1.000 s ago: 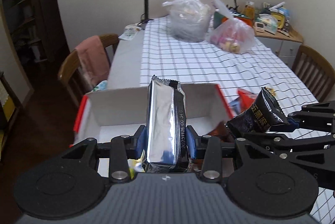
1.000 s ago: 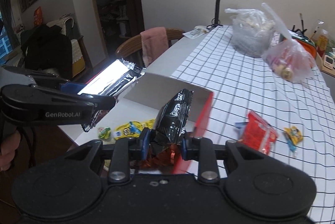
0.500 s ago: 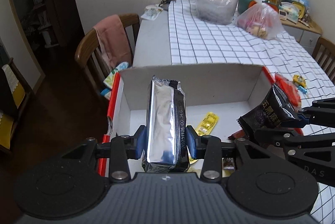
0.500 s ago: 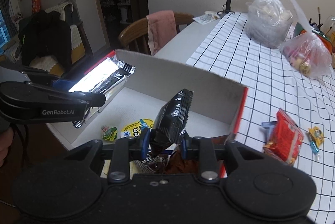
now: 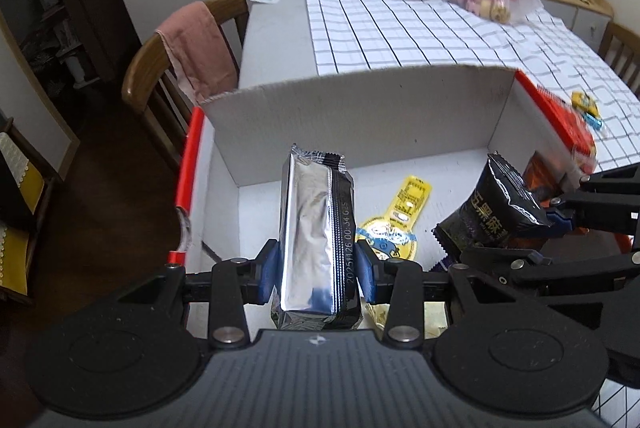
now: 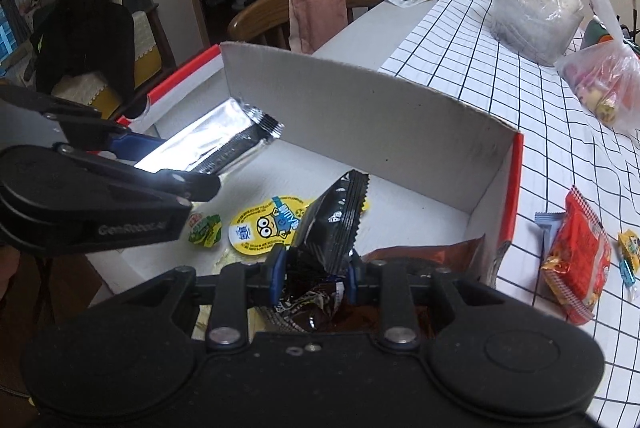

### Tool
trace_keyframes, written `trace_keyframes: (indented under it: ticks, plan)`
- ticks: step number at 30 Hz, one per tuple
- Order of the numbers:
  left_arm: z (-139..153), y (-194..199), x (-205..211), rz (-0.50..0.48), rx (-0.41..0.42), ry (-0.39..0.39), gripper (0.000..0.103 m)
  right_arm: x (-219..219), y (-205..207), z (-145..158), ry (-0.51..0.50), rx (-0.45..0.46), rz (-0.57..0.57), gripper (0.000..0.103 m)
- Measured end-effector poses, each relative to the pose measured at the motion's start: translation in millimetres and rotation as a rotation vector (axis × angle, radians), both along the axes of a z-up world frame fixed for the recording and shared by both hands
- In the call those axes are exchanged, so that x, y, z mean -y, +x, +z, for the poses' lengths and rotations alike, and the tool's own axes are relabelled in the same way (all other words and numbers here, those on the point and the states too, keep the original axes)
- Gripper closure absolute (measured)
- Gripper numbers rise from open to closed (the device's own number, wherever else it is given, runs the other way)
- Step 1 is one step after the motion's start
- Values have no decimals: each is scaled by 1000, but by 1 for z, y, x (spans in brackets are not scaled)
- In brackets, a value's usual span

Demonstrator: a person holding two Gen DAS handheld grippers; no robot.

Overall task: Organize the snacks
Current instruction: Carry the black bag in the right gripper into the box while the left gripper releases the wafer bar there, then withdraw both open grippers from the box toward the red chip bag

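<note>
Silver packet [image 5: 316, 236] date code reads "20251126".

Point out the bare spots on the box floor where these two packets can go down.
Free: the box floor along its far wall, beyond the yellow pouch, and the left corner under the silver packet. Crowded: the near right corner, with the brown bag below the black packet.
</note>
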State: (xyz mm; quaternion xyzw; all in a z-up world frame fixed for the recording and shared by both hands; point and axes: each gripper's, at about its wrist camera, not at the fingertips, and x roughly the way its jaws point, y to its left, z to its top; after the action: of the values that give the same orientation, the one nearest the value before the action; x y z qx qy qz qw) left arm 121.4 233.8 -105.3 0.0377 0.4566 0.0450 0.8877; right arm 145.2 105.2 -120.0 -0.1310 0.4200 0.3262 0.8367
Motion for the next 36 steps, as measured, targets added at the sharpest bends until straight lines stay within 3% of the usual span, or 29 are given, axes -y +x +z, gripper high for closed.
trace_keyframes:
  ticks: [14, 27, 33, 36]
  plan:
    - [-19, 10, 9, -33, -116, 14, 62, 1, -2, 1, -13, -15, -18, 72]
    - [2, -4, 10, -32, -52, -35, 58, 18, -7, 21, 53, -14, -43, 63]
    - [25, -18, 15, -47, 15, -65, 49, 35, -16, 41, 102, 7, -44, 50]
    - [37, -24, 21, -59, 49, -80, 47, 47, -21, 53, 132, 31, -47, 39]
